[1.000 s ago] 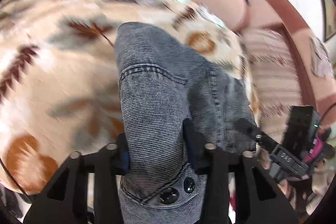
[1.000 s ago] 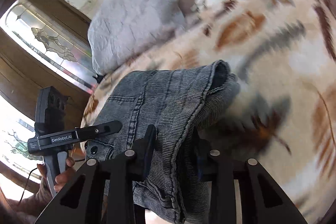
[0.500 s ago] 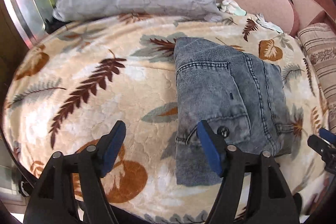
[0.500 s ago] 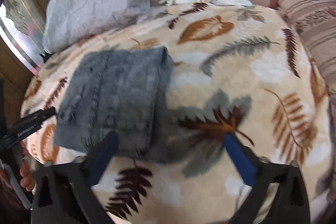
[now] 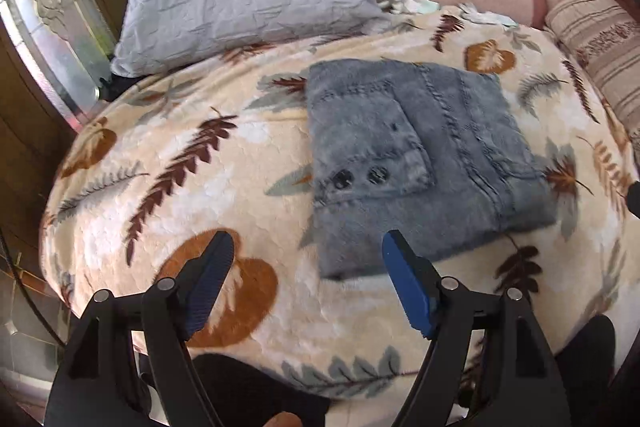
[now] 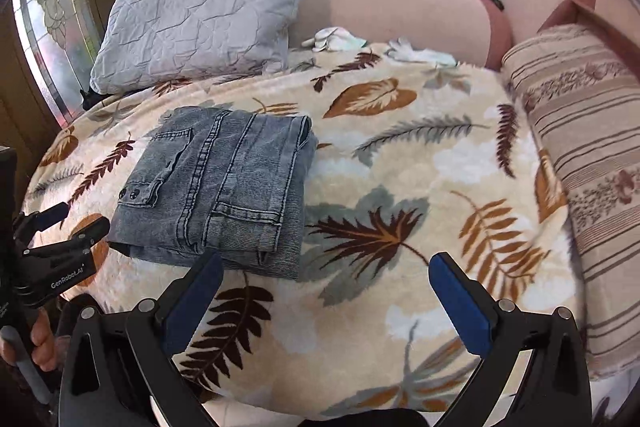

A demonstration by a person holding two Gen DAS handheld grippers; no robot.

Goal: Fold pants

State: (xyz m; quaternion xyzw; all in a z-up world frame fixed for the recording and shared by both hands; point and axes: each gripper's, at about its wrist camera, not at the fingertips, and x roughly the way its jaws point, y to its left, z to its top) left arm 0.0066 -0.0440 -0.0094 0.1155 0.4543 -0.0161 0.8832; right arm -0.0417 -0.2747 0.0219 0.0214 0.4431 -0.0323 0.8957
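The right gripper is black with blue ribbed pads and silver screws. The left gripper carries white "GenRobot.AI" lettering.

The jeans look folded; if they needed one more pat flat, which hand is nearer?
Probably the left. The left gripper hangs open just before the jeans; the right gripper is open over bare blanket beside them.

1. Pants: faded grey-blue ribbed denim, matt, with 2 dark glossy buttons.
2. Blanket: plush leaf-print fleece.
3. Pillow, upper left: crinkled grey cloth.
4. Right gripper: matt black plastic, blue ridged pads.
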